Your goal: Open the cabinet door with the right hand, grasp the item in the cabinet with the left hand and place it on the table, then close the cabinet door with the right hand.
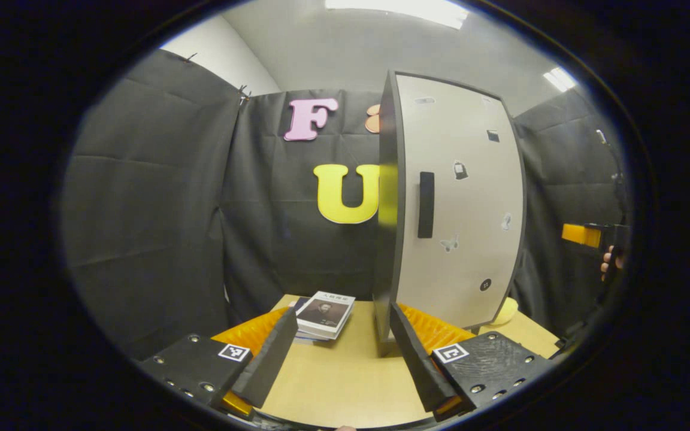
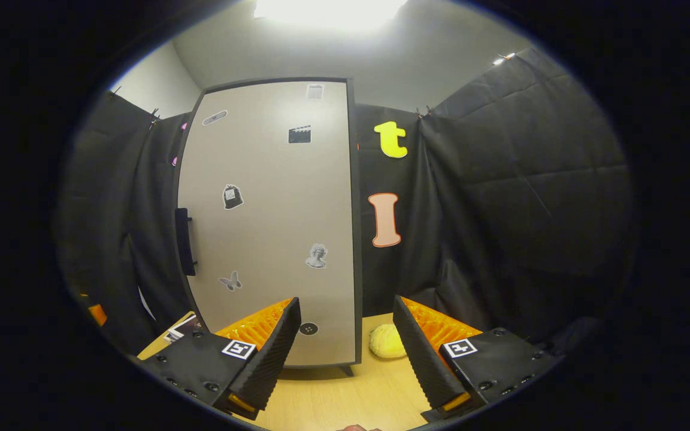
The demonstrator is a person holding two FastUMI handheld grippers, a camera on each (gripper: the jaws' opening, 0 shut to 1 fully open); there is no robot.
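A tall cabinet stands on the wooden table, its grey door [image 1: 459, 203] shut and dotted with small stickers. A dark vertical handle [image 1: 426, 205] sits on the door's left side; in the right gripper view the door [image 2: 273, 227] faces me with the handle [image 2: 184, 240] at its left edge. My left gripper [image 1: 342, 311] is open, low over the table, left of the cabinet's front. My right gripper [image 2: 346, 301] is open, a short way in front of the door's lower right part. It also shows far right [image 1: 584, 234], held by a hand.
A small stack of books [image 1: 324, 314] lies on the table [image 1: 345, 383] left of the cabinet. A yellow round soft thing [image 2: 387, 341] rests on the table right of the cabinet, also seen in the left gripper view [image 1: 507, 311]. Black cloth walls close in behind.
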